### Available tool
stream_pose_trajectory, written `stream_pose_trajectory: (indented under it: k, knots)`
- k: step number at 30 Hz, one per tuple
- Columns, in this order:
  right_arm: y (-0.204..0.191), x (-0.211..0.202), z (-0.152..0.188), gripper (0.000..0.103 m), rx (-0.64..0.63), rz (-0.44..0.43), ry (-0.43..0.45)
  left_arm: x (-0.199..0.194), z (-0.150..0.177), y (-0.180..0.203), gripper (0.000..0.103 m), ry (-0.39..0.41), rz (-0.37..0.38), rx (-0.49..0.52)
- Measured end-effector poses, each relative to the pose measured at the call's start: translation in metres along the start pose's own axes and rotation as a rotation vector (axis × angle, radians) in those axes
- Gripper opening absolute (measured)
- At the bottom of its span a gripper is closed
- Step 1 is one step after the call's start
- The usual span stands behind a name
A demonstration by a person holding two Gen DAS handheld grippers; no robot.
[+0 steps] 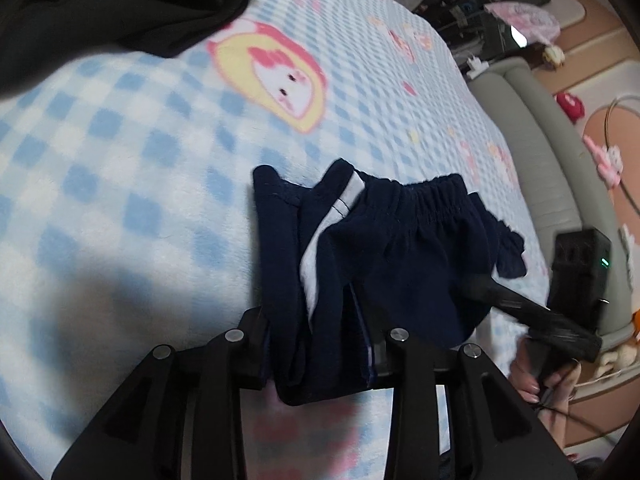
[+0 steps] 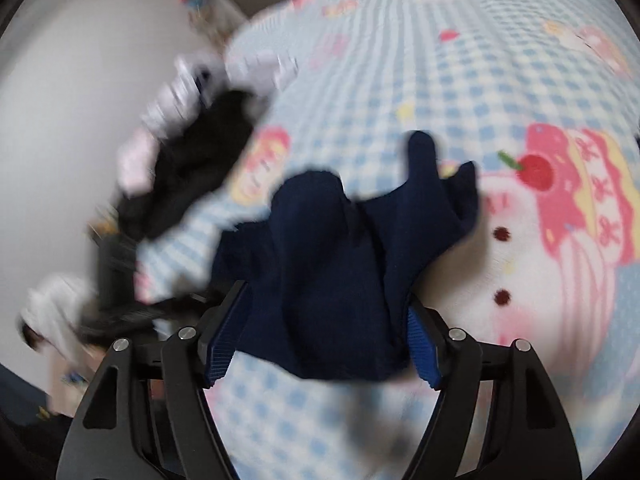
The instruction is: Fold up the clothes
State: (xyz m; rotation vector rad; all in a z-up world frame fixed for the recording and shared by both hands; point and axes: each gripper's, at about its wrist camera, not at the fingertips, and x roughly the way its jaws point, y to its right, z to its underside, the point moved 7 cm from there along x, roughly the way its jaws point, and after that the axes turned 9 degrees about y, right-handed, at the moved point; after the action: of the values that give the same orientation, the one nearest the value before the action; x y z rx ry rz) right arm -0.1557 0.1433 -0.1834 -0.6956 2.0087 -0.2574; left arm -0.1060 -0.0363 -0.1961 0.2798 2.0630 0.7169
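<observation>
Small navy shorts [image 1: 360, 248] with a white side stripe and an elastic waistband lie bunched on the blue-checked blanket. My left gripper [image 1: 320, 360] is shut on the near edge of the shorts. The right gripper [image 1: 504, 300] shows in the left wrist view at the right side of the shorts, held by a hand. In the blurred right wrist view, my right gripper [image 2: 324, 344] is shut on the navy shorts [image 2: 340, 248], which drape over its blue pads [image 2: 222, 344].
A black garment [image 1: 100, 12] lies at the far left of the blanket [image 1: 140, 160]; it also shows in the right wrist view [image 2: 188, 168] beside white and pink clothes [image 2: 180, 92]. A grey padded bed edge [image 1: 540, 152] runs along the right, with floor mats and toys beyond.
</observation>
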Motion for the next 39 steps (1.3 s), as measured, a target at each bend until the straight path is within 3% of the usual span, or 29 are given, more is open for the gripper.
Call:
stream_pose_trajectory:
  k: [1,2,5,8,11,15,19,22,26,28,30,31,32,33,34,35,36,39]
  knots:
    - [0.001,0.011,0.003,0.05,-0.029,0.04,-0.026,0.001,0.001,0.004,0.032,-0.025,-0.017,0.033]
    - [0.0,0.016,0.005,0.039,-0.052,0.061,-0.019,0.002,0.002,0.007,0.03,-0.047,-0.033,0.064]
    - [-0.015,-0.003,0.002,0.023,-0.095,0.047,0.105,-0.005,-0.003,0.022,0.021,-0.048,-0.065,0.107]
    - [-0.019,-0.025,0.0,0.017,-0.095,0.051,0.145,-0.013,-0.008,0.048,0.019,-0.027,-0.043,0.135]
    - [-0.011,-0.056,-0.003,0.017,-0.028,0.025,0.181,-0.019,-0.01,0.08,0.019,-0.015,-0.004,0.175]
    - [0.03,-0.109,-0.004,0.017,0.143,-0.042,0.242,-0.008,-0.003,0.142,0.019,-0.046,0.095,0.255]
    - [0.094,-0.154,-0.007,0.019,0.211,0.056,0.277,0.047,0.003,0.215,0.018,-0.156,0.133,0.368]
    - [0.14,-0.187,-0.018,0.021,0.218,0.165,0.303,0.082,-0.006,0.285,0.018,-0.142,0.191,0.44]
    - [0.2,-0.246,-0.049,0.021,0.23,0.26,0.388,0.12,-0.019,0.363,0.018,-0.102,0.287,0.422]
    - [0.229,-0.277,-0.067,0.022,0.238,0.3,0.437,0.142,-0.022,0.381,0.019,-0.127,0.314,0.377]
    - [0.265,-0.29,-0.077,0.037,0.27,0.337,0.451,0.182,-0.019,0.387,0.021,-0.192,0.331,0.285]
    - [0.29,-0.287,-0.075,0.061,0.31,0.38,0.439,0.206,-0.014,0.383,0.024,-0.224,0.316,0.262]
    - [0.315,-0.283,-0.073,0.075,0.349,0.424,0.427,0.229,-0.007,0.378,0.039,-0.26,0.298,0.243]
    - [0.333,-0.277,-0.066,0.074,0.384,0.455,0.405,0.247,0.004,0.37,0.044,-0.307,0.265,0.238]
    - [0.344,-0.268,-0.057,0.065,0.415,0.477,0.377,0.262,0.013,0.362,0.045,-0.342,0.237,0.234]
    - [0.355,-0.26,-0.048,0.057,0.446,0.498,0.349,0.263,0.015,0.357,0.045,-0.339,0.241,0.232]
    - [0.366,-0.251,-0.038,0.057,0.476,0.52,0.32,0.265,0.018,0.352,0.045,-0.337,0.245,0.23]
    - [0.355,-0.262,-0.037,0.057,0.436,0.56,0.392,0.242,0.011,0.35,0.051,-0.241,0.281,0.254]
